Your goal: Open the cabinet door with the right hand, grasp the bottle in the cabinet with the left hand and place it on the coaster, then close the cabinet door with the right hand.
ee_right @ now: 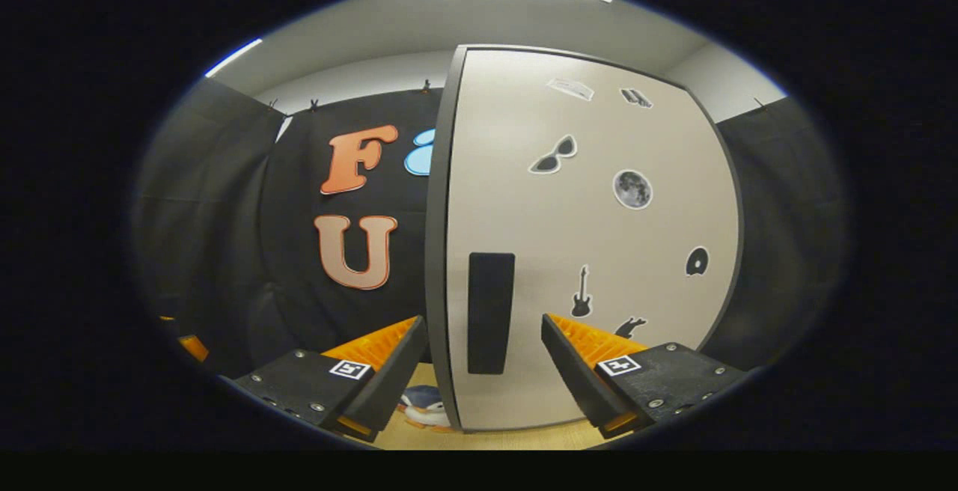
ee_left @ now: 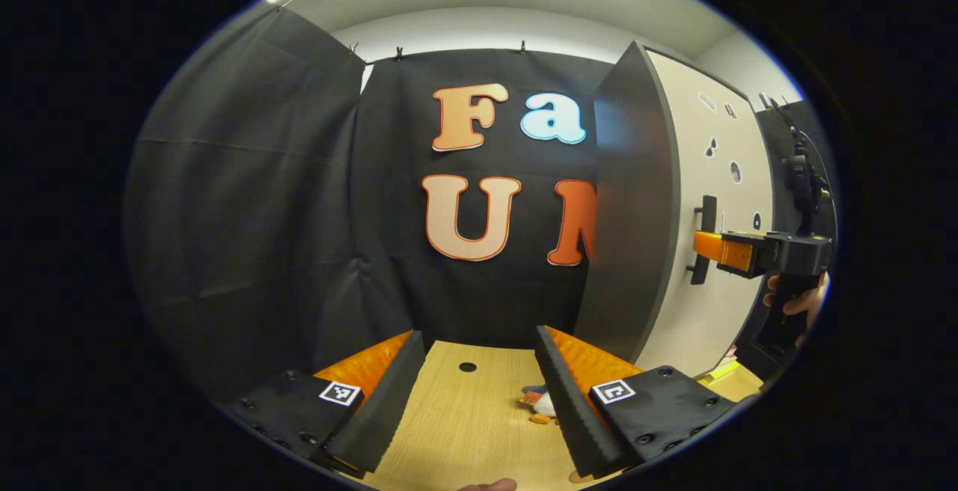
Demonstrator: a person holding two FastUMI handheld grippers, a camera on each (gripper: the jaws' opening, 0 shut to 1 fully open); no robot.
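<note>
Before cabinet door (ee_right: 599, 251): right hand-held gripper (ee_right: 483, 337) spread, straddling handle (ee_right: 490, 311).

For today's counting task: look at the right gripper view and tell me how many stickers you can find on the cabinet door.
7 on the cabinet door: two near the top edge, sunglasses, moon, a round dark one, guitar, and one low down, partly hidden by the right gripper.

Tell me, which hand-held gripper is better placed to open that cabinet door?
The right hand-held gripper: its open fingers flank the door handle on the cabinet door. The left one faces the table.
</note>
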